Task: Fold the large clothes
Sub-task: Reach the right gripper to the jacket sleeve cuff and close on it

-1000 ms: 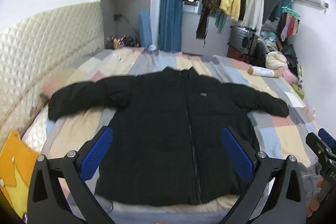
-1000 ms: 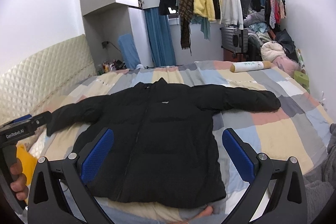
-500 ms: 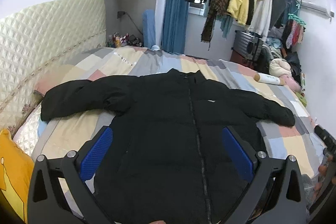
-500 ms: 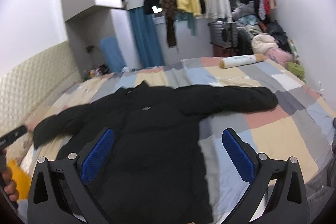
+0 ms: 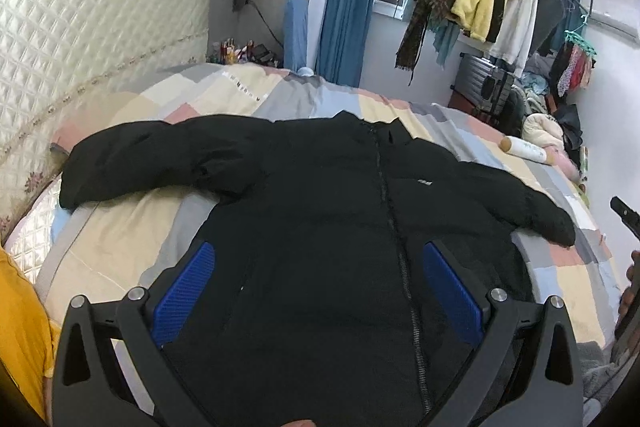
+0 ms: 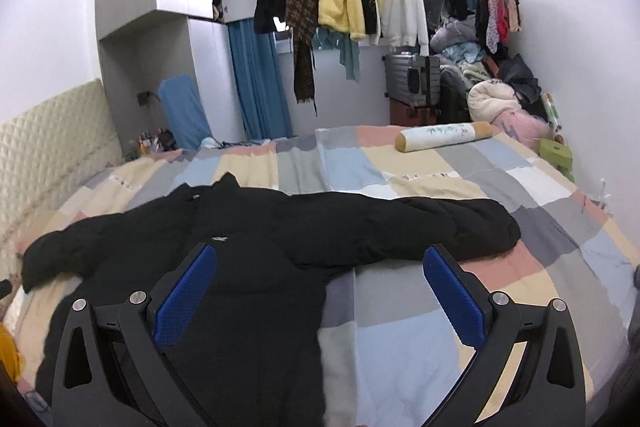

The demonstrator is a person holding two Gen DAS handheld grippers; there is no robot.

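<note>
From the left wrist camera, the black puffer jacket (image 5: 340,227) lies front up and zipped on the patchwork bedspread (image 5: 132,243), collar toward the far side of the bed, both sleeves spread out to the sides. The left gripper (image 5: 318,291) hangs over the lower body of the jacket with its blue pads spread wide and nothing between them. I can't tell whether the pads touch the fabric. The sleeve on this side (image 5: 152,159) stretches toward the quilted headboard (image 5: 80,39), well apart from the tongs. At the right edge a sliver of the other tool pokes into view.

From the right wrist camera, the right gripper (image 6: 320,291) is likewise released and empty, poised above the spot where the jacket body meets the bare bedspread. The other sleeve (image 6: 432,227) runs out across the bed to its cuff, with a roll pillow (image 6: 440,135) lying farther back, clear of it.

To my eye nothing is folded yet, and the sleeves look like the first job. I'd say each tong should go out to its cuff, pinch through the whole padded thickness, not just the shell, and carry the sleeve across the chest. The puffy filling will likely spring back, so a press along each crease would help, and slippery shell fabric may slide from a shallow pinch.
</note>
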